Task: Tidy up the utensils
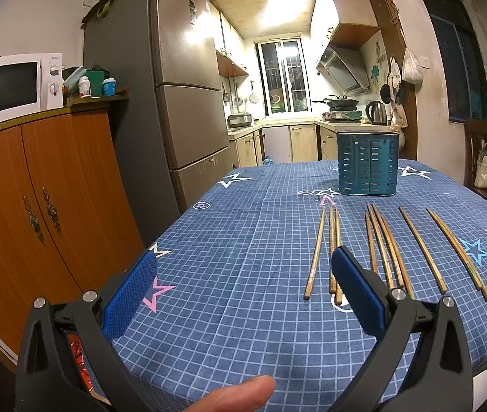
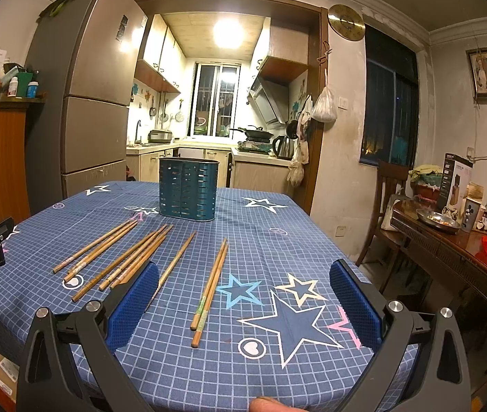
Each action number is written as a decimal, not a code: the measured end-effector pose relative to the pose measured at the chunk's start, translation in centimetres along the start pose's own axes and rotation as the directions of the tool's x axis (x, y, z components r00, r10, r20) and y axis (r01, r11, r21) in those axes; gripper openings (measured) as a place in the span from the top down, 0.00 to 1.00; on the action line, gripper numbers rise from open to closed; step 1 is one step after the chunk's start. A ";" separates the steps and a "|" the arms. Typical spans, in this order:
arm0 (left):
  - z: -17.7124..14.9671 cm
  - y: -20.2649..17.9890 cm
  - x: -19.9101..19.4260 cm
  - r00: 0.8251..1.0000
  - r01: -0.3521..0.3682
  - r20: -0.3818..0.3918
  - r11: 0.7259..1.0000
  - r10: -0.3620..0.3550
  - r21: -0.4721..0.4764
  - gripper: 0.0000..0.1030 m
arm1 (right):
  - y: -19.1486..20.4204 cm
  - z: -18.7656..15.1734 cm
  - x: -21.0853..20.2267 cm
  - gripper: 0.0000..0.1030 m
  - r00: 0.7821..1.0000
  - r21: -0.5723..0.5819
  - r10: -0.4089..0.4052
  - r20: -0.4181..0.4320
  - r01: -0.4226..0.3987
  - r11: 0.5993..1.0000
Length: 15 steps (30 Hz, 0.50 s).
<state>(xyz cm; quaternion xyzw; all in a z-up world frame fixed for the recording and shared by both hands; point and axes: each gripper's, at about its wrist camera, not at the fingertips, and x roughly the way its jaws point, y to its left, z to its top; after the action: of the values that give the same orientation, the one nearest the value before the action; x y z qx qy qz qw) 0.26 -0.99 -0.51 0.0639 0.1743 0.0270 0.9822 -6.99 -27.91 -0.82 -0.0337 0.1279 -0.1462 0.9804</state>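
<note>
Tablecloth (image 2: 277,240): chopsticks (image 2: 209,288) btwn right gripper (image 2: 243,305) jaws, spread wide.

Both cameras sit low over the near edge of the table (image 1: 243,240), looking forward along their own fingers toward the kitchen doorway. The left wrist view looks from the table's left side, the right wrist view from farther right. The 2 views share the chopsticks (image 1: 387,250) and the blue holder (image 2: 188,189) behind them.
</note>
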 end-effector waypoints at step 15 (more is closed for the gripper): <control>0.0 0.0 0.6 0.999 0.024 -0.021 1.000 -0.024 0.008 0.05 | -0.6 -0.1 0.3 0.03 0.998 0.017 -0.028 0.056 0.027 0.999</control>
<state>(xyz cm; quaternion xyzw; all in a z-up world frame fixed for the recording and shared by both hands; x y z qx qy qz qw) 0.80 -0.90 -0.75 0.0654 0.1854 0.0153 0.9804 -6.89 -28.58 -0.94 -0.0314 0.0984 -0.1599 0.9817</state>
